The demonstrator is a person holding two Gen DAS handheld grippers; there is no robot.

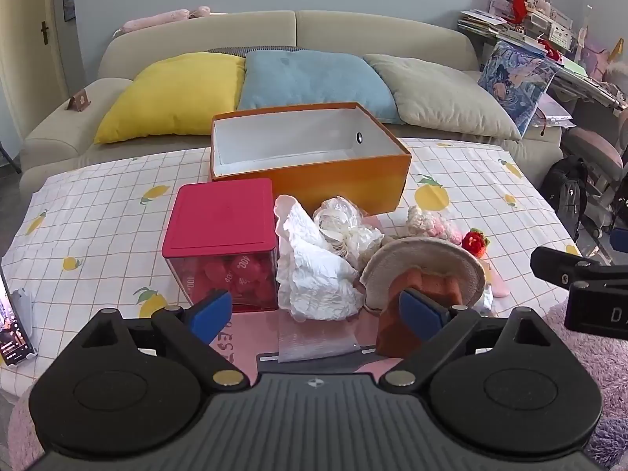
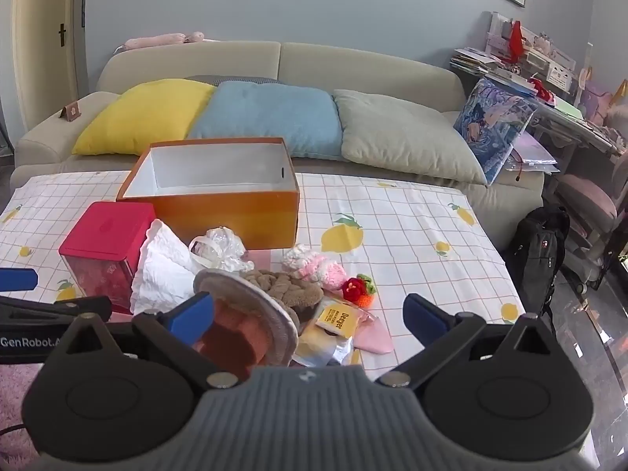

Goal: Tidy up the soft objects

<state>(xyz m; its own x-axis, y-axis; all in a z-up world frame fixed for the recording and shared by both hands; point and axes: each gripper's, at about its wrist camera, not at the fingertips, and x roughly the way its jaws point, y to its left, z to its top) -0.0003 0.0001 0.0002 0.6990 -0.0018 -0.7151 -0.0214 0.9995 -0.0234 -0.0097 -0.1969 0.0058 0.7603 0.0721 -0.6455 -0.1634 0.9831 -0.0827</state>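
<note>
- Left tongs (image 1: 316,312): spread fully apart, nothing clamped, pitched downward toward the pile of soft things on the worktop (image 1: 98,212).
- Right tongs (image 2: 310,314): likewise spread fully apart, empty, pitched downward.
- Orange box (image 1: 314,157): open, white-lined, nothing visible inside; stands on the far side of the pile, long axis running across the left wrist view. Judged to be the destination for the soft things.
- White crumpled cloth (image 1: 314,271): dead ahead of the left tongs, within the line of the gap, just in front of the fingertips; stands as a tall heap tapering toward the box.
- Orange-brown plush piece (image 1: 416,306): lies against the right-hand finger of the left tongs and, in the right wrist view, against the left-hand finger of the right tongs; contact cannot be confirmed in either view.
- Round beige pad (image 1: 428,267): tilted, leaning just behind that plush piece.
- Pink-and-white knitted piece (image 2: 318,267) and red crocheted strawberry (image 2: 357,288): ahead of the right tongs, slightly left of centre, between the tongs and the box; nearer the right hand than the left.
- Red-lidded container (image 1: 223,239): rigid, just left of the white cloth; judged not part of the sort.
- Judgement: left hand better placed for the white cloth by a straight forward reach; right hand better placed for the knitted piece and strawberry.
</note>
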